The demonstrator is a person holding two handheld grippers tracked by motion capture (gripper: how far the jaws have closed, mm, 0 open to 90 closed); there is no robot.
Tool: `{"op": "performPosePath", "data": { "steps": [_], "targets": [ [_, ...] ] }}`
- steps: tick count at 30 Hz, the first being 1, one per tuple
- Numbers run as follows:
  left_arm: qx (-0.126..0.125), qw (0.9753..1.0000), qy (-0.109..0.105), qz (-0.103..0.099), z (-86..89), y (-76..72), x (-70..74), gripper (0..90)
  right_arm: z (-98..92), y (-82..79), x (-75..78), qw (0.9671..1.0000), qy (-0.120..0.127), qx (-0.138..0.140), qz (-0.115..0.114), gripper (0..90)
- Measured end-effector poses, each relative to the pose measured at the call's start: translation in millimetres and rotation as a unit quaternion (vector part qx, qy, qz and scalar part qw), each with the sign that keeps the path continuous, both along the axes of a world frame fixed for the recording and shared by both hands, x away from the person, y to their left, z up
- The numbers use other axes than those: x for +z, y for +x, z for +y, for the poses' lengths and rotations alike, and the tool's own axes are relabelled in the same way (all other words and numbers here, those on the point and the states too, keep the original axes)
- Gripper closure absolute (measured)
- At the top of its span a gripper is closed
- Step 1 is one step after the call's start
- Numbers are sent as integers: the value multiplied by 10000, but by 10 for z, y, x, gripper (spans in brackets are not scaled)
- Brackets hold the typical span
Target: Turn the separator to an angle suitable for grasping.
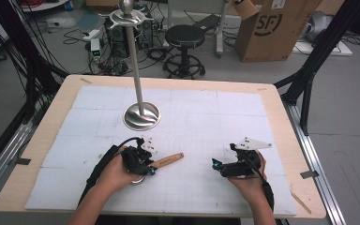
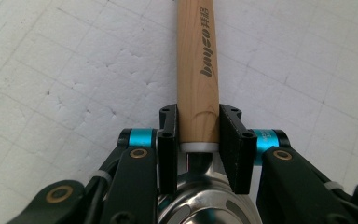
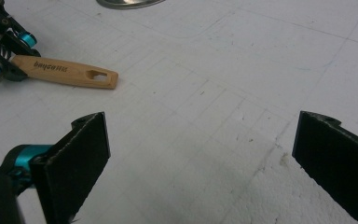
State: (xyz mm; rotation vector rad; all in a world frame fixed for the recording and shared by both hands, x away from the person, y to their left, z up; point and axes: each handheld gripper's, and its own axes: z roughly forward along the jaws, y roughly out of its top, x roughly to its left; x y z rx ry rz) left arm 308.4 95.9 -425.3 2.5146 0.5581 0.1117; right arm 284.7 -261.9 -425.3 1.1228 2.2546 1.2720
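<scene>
White foam sheets cover the wooden table, where a steel stand rises from its round base at the middle. Nearer the person, the left gripper pinches the wooden handle of a metal utensil lying flat on the foam — jaws pressed against both sides, close to its metal end. Well apart to the right, the right gripper hovers low with its jaws spread wide — nothing between them.

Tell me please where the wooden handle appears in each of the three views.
High view: wooden handle, lower centre, pointing right from the left tongs.
Left gripper view: centre, running upward from between the jaws.
Right gripper view: upper left.
Shared landmark: the printed dark lettering on the handle, readable in both gripper views.
</scene>
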Motion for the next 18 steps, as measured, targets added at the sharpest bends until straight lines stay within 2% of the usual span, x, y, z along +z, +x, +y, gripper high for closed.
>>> {"op": "performPosePath", "data": {
  "steps": [4, 5, 7, 8, 10, 12, 18],
  "targets": [
    [-28, 10000, 3, -18, 9, 0, 9, 704, -3, -1, -3, 10000, 10, -10, 22, 29],
    [-14, 10000, -55, 30, 14, 3, 5, 705, -4, 0, -7, 10000, 15, -10, 12, 29],
    [-49, 9999, -113, -17, 28, 8, 12, 704, -6, 3, -15, 10000, 5, -2, 8, 29],
    [-31, 9999, -96, 16, 31, 15, 9, 704, -7, 5, -20, 10000, 6, 0, 20, 29],
    [3, 9999, 12, -131, 26, 10, -1, 701, -5, 6, -23, 10000, 7, -8, 24, 29],
    [-39, 9998, 34, -175, 20, 10, -2, 699, -5, 5, -22, 10000, 0, -2, 17, 29],
    [-27, 9999, 47, -158, 21, 20, -1, 678, 7, 4, -26, 10000, -3, 11, 25, 29]
  ]
}}
